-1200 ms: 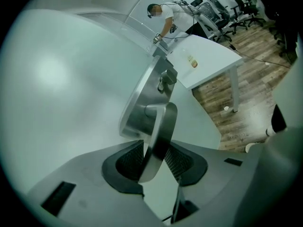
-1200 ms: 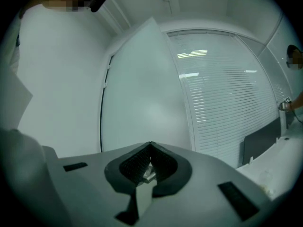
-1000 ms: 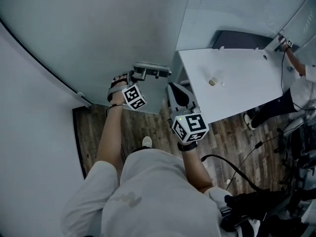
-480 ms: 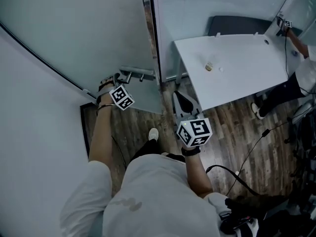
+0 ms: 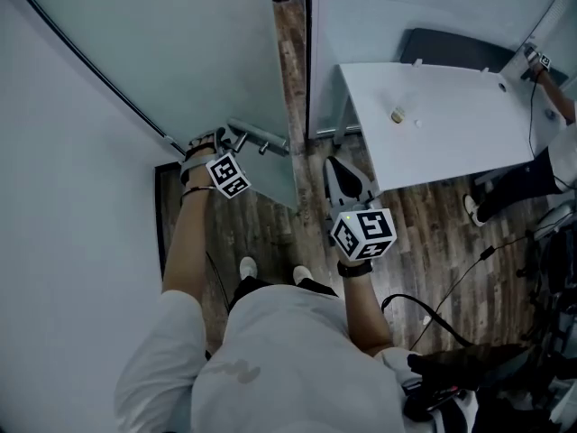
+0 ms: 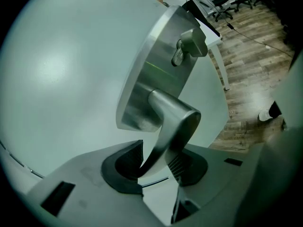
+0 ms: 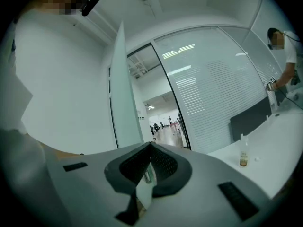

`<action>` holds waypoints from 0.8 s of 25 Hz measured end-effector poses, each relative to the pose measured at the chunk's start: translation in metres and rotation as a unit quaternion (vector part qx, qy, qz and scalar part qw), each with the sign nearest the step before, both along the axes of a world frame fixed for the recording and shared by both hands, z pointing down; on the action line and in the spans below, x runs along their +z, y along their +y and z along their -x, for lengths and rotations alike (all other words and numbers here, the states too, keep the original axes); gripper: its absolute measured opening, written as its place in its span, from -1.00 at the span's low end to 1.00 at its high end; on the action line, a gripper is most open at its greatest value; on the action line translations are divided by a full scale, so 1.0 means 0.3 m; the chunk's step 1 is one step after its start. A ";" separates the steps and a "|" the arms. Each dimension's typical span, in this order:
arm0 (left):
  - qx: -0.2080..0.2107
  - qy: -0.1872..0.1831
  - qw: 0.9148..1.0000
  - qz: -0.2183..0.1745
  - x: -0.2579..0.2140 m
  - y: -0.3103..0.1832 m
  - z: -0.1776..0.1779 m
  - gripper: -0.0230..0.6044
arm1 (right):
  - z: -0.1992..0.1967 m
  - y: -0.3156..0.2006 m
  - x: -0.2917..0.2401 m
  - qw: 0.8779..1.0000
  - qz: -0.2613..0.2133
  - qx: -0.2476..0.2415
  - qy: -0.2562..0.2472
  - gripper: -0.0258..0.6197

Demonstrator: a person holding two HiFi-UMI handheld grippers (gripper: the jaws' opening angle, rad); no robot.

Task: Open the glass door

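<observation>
The frosted glass door (image 5: 171, 43) stands partly open, with a strip of wooden floor showing between its edge and the glass partition (image 5: 406, 3). Its metal lever handle (image 5: 260, 137) sticks out from a steel plate (image 6: 149, 74) that also carries a thumb-turn (image 6: 190, 45). My left gripper (image 5: 236, 140) is shut on the lever handle (image 6: 173, 124), whose end passes between the dark pads (image 6: 127, 161). My right gripper (image 5: 336, 164) hangs apart from the door, shut and empty, pointing level at the doorway (image 7: 163, 119) from in front of the table corner.
A white table (image 5: 451, 124) stands right of the doorway with a small bottle (image 5: 398, 115) on it and a dark chair back (image 5: 451, 45) behind. A person (image 5: 550, 84) is at its far right end. Cables and dark gear (image 5: 451, 368) lie on the floor at lower right.
The door has swung open with my left gripper holding its handle; the gap at its edge has appeared and widened. The right gripper has drifted slightly and stayed shut.
</observation>
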State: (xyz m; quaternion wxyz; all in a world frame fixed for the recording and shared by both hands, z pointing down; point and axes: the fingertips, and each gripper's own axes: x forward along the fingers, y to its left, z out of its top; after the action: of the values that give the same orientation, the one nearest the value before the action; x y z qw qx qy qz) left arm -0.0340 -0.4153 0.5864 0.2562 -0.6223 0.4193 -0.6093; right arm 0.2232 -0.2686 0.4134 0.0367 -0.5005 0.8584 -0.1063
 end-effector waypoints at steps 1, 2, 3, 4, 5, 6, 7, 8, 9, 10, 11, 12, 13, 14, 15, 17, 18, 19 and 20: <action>0.004 -0.002 1.000 -0.005 -0.002 0.023 0.016 -0.53 | 0.025 0.011 -0.018 1.000 -0.008 -0.004 0.001 -0.92; 0.008 -0.001 1.000 -0.011 -0.006 0.041 0.027 -0.53 | 0.048 0.022 -0.035 1.000 -0.014 -0.009 0.000 -0.92; 0.012 0.006 1.000 -0.018 -0.010 0.053 0.032 -0.53 | 0.067 0.028 -0.049 1.000 -0.019 -0.014 -0.001 -0.92; 0.018 0.016 0.999 -0.024 -0.015 0.059 0.030 -0.53 | 0.083 0.030 -0.058 1.000 -0.022 -0.018 -0.003 -0.92; 0.023 0.024 0.999 -0.029 -0.020 0.064 0.028 -0.53 | 0.100 0.032 -0.062 1.000 -0.022 -0.020 -0.005 -0.92; 0.029 0.030 0.999 -0.034 -0.027 0.074 0.032 -0.53 | 0.120 0.039 -0.063 1.000 -0.023 -0.020 -0.008 -0.92; 0.034 0.035 0.998 -0.039 -0.031 0.090 0.043 -0.53 | 0.147 0.055 -0.060 1.000 -0.023 -0.018 -0.011 -0.92; 0.040 0.041 0.997 -0.043 -0.032 0.113 0.059 -0.53 | 0.178 0.079 -0.055 1.000 -0.023 -0.015 -0.014 -0.92; 0.046 0.047 0.997 -0.045 -0.034 0.136 0.077 -0.53 | 0.212 0.106 -0.048 1.000 -0.022 -0.011 -0.016 -0.92; 0.053 0.052 0.996 -0.047 -0.037 0.158 0.095 -0.53 | 0.245 0.133 -0.042 1.000 -0.019 -0.009 -0.016 -0.92; 0.060 0.054 0.996 -0.046 -0.039 0.177 0.111 -0.53 | 0.277 0.162 -0.036 1.000 -0.015 -0.008 -0.015 -0.92; 0.067 0.055 0.995 -0.045 -0.038 0.198 0.125 -0.53 | 0.307 0.194 -0.031 1.000 -0.012 -0.008 -0.013 -0.92; 0.073 0.056 0.995 -0.044 -0.034 0.219 0.137 -0.53 | 0.333 0.227 -0.030 1.000 -0.010 -0.008 -0.011 -0.92; 0.078 0.058 0.994 -0.044 -0.030 0.238 0.146 -0.53 | 0.356 0.256 -0.033 1.000 -0.011 -0.008 -0.009 -0.92; 0.083 0.061 0.994 -0.045 -0.028 0.253 0.154 -0.53 | 0.376 0.281 -0.040 1.000 -0.014 -0.008 -0.007 -0.92; 0.090 0.066 0.993 -0.047 -0.027 0.279 0.175 -0.53 | 0.415 0.321 -0.064 1.000 -0.027 -0.010 -0.003 -0.92; 0.092 0.067 0.992 -0.047 -0.025 0.298 0.189 -0.52 | 0.433 0.342 -0.077 0.999 -0.035 -0.012 -0.002 -0.92; 0.093 0.068 0.992 -0.047 -0.021 0.321 0.204 -0.52 | 0.449 0.366 -0.087 0.999 -0.042 -0.012 -0.001 -0.92; 0.095 0.069 0.992 -0.048 -0.018 0.344 0.220 -0.52 | 0.464 0.389 -0.096 0.999 -0.048 -0.012 -0.002 -0.92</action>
State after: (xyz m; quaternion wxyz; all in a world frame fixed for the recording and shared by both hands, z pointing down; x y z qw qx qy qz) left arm -0.1001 -0.3120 0.5810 0.3132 -0.6867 0.4040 -0.5168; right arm 0.0842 -0.1520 0.3846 0.0610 -0.4877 0.8684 -0.0659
